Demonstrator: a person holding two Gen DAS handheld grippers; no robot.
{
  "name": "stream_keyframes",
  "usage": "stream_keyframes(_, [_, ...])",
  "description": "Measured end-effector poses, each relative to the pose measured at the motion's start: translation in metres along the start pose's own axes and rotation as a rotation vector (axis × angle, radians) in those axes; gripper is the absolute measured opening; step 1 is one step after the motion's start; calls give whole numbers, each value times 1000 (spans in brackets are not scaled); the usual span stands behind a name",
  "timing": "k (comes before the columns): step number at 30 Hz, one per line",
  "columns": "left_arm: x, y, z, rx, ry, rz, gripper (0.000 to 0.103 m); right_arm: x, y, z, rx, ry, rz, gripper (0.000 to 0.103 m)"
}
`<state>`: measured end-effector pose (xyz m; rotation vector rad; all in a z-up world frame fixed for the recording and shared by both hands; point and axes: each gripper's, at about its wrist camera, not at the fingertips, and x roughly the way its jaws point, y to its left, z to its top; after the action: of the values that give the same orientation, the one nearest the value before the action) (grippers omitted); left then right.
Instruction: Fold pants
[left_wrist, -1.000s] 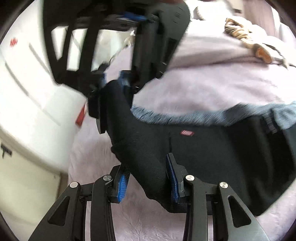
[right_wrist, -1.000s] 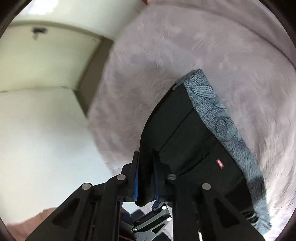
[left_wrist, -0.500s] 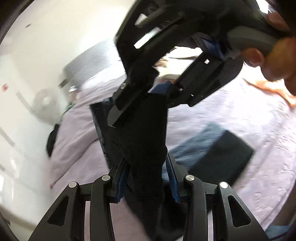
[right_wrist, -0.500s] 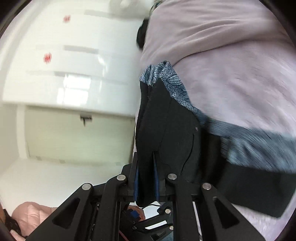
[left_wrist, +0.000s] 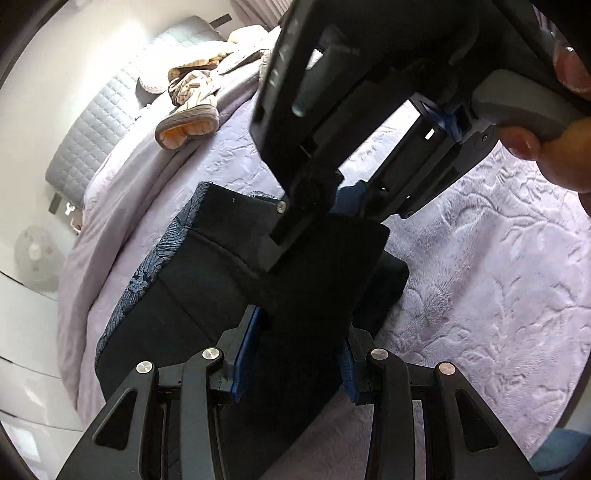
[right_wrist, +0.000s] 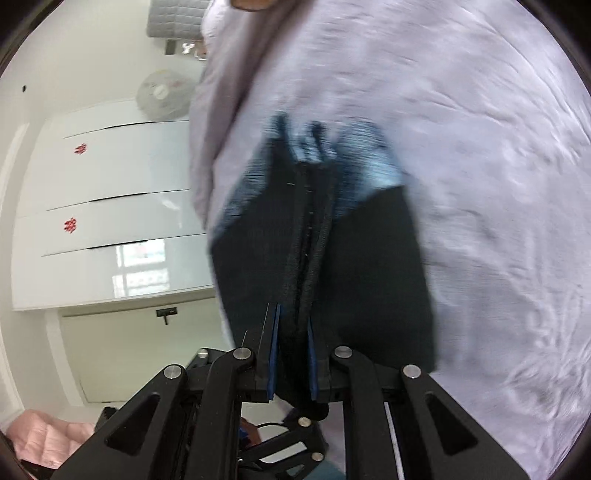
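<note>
Pants (left_wrist: 207, 280), one pair, two tools gripping

Pants (left_wrist: 207, 295) on bed (left_wrist: 480, 295); slippers (left_wrist: 188, 110) behind, nr headboard (left_wrist: 96, 122).

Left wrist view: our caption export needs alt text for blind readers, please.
Both grippers, left gripper below and right gripper above, clamp dark folded pants over a lilac bedspread. Slippers lie beyond.

The black pants (left_wrist: 229, 280), earlier spread flat across the lilac bed (left_wrist: 480, 280), are now doubled over on themselves. Both tools have swung across the bed, and the right tool (left_wrist: 314, 236) now sits directly above the left tool (left_wrist: 295, 354).
</note>
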<state>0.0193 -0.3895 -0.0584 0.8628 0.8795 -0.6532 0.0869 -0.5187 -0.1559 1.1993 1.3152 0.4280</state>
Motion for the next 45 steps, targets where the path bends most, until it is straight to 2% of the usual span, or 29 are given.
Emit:
stream_keyframes(3, [-3, 10, -1, -7, 9, -22, 45, -1, -6, 1, -15, 0, -21, 14])
stream_keyframes(4, [-5, 14, -1, -15, 18, -37, 51, -1, -5, 0, -19, 0, -27, 14])
stream_keyframes(5, [-8, 21, -3, -35, 33, -51, 66, -3, -3, 0, -23, 0, -33, 15])
stream_keyframes(7, [-15, 39, -10, -98, 48, -86, 73, 0, 5, -3, -53, -1, -96, 21])
stream_keyframes(10, [-31, 68, -24, -193, 54, -130, 73, 4, 25, -9, -123, -8, -225, 22])
stream_keyframes(14, [-45, 112, -43, -300, 53, -62, 73, 10, 44, -18, -182, -5, -406, 24])
stream_keyframes(16, [-47, 141, -52, -391, 62, -28, 73, 11, 47, -23, -169, -10, -485, 29])
stream_keyframes(18, [-38, 179, -62, -498, 91, 6, 73, 5, 60, -25, -176, -55, -551, 29])
stream_keyframes(21, [-18, 224, -85, -689, 136, 47, 73, -5, 94, -24, -279, -141, -555, 29])
stream_keyframes(23, [5, 252, -100, -831, 188, 42, 73, 1, 117, -14, -336, -157, -545, 29])
stream_keyframes(25, [18, 256, -112, -893, 225, 43, 73, 17, 135, -2, -395, -150, -567, 29])
stream_keyframes(27, [32, 257, -117, -916, 247, 27, 73, 33, 141, 9, -434, -130, -576, 29])
stream_keyframes(29, [37, 250, -116, -897, 250, 33, 73, 46, 134, 14, -429, -96, -601, 29])
stream_keyframes(32, [43, 240, -112, -865, 238, 24, 73, 54, 98, 14, -366, -23, -666, 29])
stream_keyframes(35, [46, 235, -116, -871, 244, 21, 73, 51, 89, 5, -358, -47, -655, 29])
stream_keyframes(38, [40, 244, -115, -899, 255, -5, 73, 51, 91, 0, -367, -44, -679, 28])
stream_keyframes(43, [28, 239, -115, -850, 300, 4, 73, 46, 92, -16, -371, -41, -709, 31])
stream_keyframes(45, [23, 237, -117, -860, 313, -15, 87, 46, 91, -17, -366, -44, -715, 31])
